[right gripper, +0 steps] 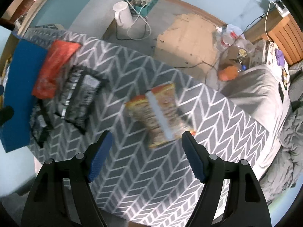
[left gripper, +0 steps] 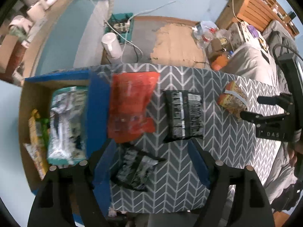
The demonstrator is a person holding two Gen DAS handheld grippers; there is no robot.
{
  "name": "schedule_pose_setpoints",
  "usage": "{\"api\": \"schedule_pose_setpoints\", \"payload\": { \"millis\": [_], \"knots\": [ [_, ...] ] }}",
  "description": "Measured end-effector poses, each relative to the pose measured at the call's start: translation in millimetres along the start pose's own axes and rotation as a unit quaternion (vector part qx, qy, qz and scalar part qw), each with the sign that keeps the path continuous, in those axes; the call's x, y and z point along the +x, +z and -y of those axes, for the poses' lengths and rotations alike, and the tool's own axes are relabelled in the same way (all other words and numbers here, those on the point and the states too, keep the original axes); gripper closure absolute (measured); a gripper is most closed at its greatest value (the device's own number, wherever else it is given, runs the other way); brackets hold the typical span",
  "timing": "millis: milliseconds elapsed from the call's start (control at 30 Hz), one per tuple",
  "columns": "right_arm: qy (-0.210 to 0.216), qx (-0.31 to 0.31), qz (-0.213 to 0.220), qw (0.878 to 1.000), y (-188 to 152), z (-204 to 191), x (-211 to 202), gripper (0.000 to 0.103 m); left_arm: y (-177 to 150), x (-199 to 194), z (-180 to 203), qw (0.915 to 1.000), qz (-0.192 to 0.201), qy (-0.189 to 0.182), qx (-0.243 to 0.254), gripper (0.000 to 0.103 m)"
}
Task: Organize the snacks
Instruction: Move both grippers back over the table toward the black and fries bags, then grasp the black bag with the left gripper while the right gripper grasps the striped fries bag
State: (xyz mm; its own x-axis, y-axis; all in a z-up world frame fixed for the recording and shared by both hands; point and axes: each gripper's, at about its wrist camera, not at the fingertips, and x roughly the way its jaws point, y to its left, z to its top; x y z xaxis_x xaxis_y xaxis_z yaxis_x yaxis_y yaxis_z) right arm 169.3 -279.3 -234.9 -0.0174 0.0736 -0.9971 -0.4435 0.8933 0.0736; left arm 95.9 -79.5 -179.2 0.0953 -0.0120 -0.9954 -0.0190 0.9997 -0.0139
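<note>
On a grey chevron-patterned surface (left gripper: 176,170) lie a red snack bag (left gripper: 132,106), a black snack bag (left gripper: 183,115), a crumpled black-silver bag (left gripper: 136,168) and an orange-yellow snack pack (left gripper: 233,100). A blue-edged cardboard box (left gripper: 34,98) at left holds a teal-white bag (left gripper: 66,124) and yellow-green packets (left gripper: 37,132). My left gripper (left gripper: 147,155) is open above the crumpled bag. My right gripper (right gripper: 146,138) is open just short of the orange-yellow pack (right gripper: 161,113). It also shows in the left wrist view (left gripper: 251,107), beside that pack.
The box's blue flap (right gripper: 17,87) lies at the surface's left end. Behind, on the floor, stand a white kettle (right gripper: 123,15), a teal basket with a power strip (right gripper: 142,0), bottles (right gripper: 227,37) and cardboard. A grey blanket (right gripper: 255,87) is at right.
</note>
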Motion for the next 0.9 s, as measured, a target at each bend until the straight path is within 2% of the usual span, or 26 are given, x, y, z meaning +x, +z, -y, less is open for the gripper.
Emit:
{"api": "schedule_pose_setpoints", "payload": {
  "millis": [233, 533, 633, 700, 733, 800, 900],
  "knots": [
    [-0.007, -0.025, -0.009, 1.000, 9.5, 20.6, 24.9, 0.027, 13.9, 28.5, 27.3, 0.9995, -0.021, -0.025, 0.001, 0.021],
    [0.005, -0.049, -0.024, 0.999, 12.1, 13.2, 57.8, 0.027, 25.6, 65.8, 41.9, 0.9976, -0.050, -0.035, -0.032, 0.021],
    [-0.001, -0.051, -0.028, 0.998, 11.0, 10.5, 64.5, 0.028, 29.6, 77.9, 44.6, 0.9966, -0.059, -0.034, -0.047, 0.017],
    [-0.006, -0.049, -0.036, 0.998, 9.4, 12.6, 70.4, 0.050, 32.2, 83.7, 46.7, 0.9961, -0.061, -0.034, -0.054, 0.016],
    [-0.003, -0.044, -0.039, 0.998, 8.3, 14.2, 72.0, 0.050, 33.5, 86.8, 49.1, 0.9959, -0.064, -0.032, -0.055, 0.016],
    [0.008, -0.027, -0.030, 0.999, 5.5, 19.1, 69.4, 0.057, 34.9, 92.2, 54.0, 0.9959, -0.068, -0.031, -0.051, 0.016],
    [0.012, -0.002, -0.019, 1.000, 0.4, 24.3, 65.1, 0.062, 37.4, 101.3, 63.7, 0.9966, -0.074, -0.012, -0.035, 0.015]
  ]
}}
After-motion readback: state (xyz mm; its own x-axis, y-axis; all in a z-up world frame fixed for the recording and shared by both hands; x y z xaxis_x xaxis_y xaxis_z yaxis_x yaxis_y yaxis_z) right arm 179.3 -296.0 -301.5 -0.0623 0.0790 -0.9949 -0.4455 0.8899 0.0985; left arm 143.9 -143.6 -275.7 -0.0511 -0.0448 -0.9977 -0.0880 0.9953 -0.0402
